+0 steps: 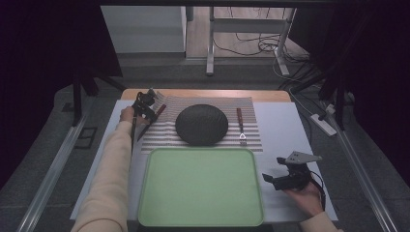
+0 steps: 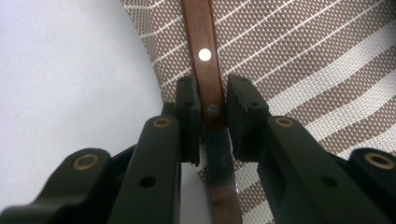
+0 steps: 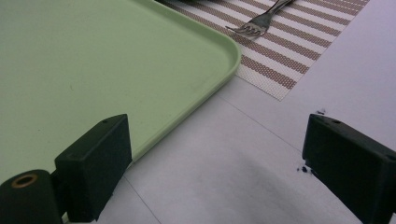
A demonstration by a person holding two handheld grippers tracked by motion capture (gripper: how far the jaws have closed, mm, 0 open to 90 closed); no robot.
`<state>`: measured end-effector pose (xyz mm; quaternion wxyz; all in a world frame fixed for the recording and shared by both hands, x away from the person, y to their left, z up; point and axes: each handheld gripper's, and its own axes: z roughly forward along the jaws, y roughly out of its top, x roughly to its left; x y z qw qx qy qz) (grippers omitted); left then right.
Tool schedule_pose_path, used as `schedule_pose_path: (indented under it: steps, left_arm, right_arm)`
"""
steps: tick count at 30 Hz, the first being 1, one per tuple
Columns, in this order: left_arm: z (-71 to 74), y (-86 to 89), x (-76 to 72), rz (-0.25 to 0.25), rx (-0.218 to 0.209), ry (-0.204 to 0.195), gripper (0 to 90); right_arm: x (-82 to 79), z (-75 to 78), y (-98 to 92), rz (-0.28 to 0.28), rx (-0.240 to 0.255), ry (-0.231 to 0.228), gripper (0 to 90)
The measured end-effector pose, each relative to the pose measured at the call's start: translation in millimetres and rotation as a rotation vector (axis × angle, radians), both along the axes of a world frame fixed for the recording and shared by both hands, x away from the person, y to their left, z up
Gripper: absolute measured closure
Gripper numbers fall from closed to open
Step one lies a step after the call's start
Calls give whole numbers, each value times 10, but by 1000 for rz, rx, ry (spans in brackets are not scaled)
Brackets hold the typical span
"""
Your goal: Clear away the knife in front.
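— How far along?

— Barely begun, I'd judge. The left gripper [image 2: 212,119] has its jaws pinched on the knife [image 2: 205,70], where handle meets blade, over the mat [image 2: 317,70].

— And the rest?

— Tray [image 3: 93,60] bare; plate [image 1: 201,124] and fork [image 3: 259,21] unmoved ahead of the right gripper [image 3: 217,154] — wide open, empty.

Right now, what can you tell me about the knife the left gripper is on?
The knife has a brown wooden handle with metal rivets and a shiny steel blade. It lies on the striped placemat, at the mat's left edge, left of the dark plate. The left gripper has its fingers closed on the handle where it meets the blade.
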<state>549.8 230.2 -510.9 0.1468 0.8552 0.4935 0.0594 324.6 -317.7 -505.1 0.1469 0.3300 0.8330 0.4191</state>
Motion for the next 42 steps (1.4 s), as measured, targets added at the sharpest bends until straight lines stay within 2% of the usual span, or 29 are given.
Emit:
schedule_pose_path:
  steps: [10, 28, 36, 42]
  left_arm:
    - [-7, 21, -3, 5, -23, 0, 768]
    - [14, 28, 8, -23, -18, 4, 777]
    - [66, -5, -12, -50, -22, -2, 777]
    - [160, 1, -55, -68, -31, -7, 777]
  right_arm:
    - [4, 0, 1, 0, 0, -2, 81]
    - [7, 0, -9, -5, -2, -1, 81]
    - [4, 0, -11, -7, -4, -1, 81]
    - [0, 4, -15, -7, -7, 0, 81]
